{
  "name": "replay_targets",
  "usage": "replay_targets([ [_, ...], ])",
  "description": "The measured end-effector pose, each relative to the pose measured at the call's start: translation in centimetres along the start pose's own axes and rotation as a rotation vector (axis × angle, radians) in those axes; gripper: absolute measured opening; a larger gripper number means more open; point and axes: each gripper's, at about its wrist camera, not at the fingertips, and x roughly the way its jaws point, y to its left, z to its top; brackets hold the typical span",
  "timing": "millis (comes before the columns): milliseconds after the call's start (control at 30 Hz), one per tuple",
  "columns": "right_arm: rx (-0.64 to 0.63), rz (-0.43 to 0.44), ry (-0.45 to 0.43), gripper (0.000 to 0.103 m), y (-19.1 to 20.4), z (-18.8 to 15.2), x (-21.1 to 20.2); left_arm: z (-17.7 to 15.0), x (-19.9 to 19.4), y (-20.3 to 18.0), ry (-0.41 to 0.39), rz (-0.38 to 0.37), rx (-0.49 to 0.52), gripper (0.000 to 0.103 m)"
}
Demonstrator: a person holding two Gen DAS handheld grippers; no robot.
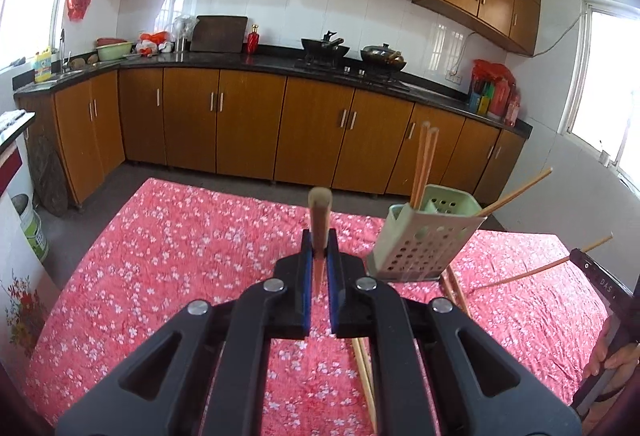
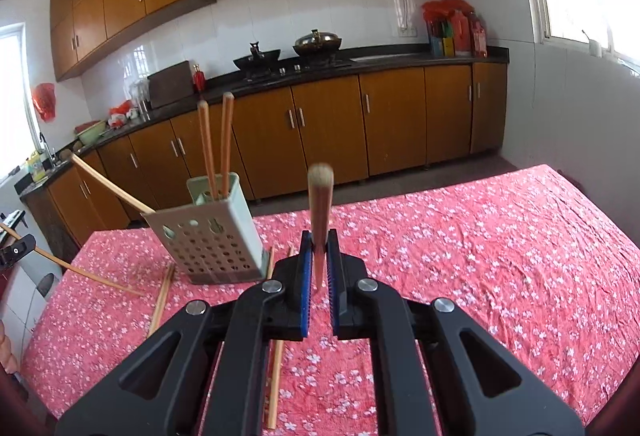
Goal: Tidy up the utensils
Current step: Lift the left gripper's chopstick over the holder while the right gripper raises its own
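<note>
Chopsticks half sorted, one clamped in each gripper above the red cloth.

Two chopsticks [image 2: 216, 147] already stand upright in the green holder [image 2: 212, 236], tips down in its back slot, and a third [image 2: 112, 187] leans out of it toward the left side of the right wrist view. So I'd say roughly halfway: a loose pair [image 2: 162, 296] lies flat on the cloth [image 2: 480, 256] just beside the holder and one more [image 2: 276, 376] lies under the right gripper [image 2: 319, 264], still to go. Left gripper [image 1: 319, 260] is pinched tight on a chopstick [image 1: 320, 220] and the right grips its own chopstick [image 2: 319, 215], each stick running lengthwise between the pads, pointing up and away from the camera, thick end on top. Both sit near the holder, not over it yet.
</note>
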Motion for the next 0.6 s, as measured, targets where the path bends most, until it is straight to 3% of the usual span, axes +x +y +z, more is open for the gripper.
replay_targets([
  [367,-0.002,0.16,-0.118,0.008,3.4,5.1,-3.5,3.7,-3.4,-4.3,-0.059,-0.142,0.068,0.007],
  [600,-0.02,0.204,-0.239,0.008,6.2,8.7,-4.5,7.0,-5.1,-7.4,-0.163,-0.208,0.076,0.007],
])
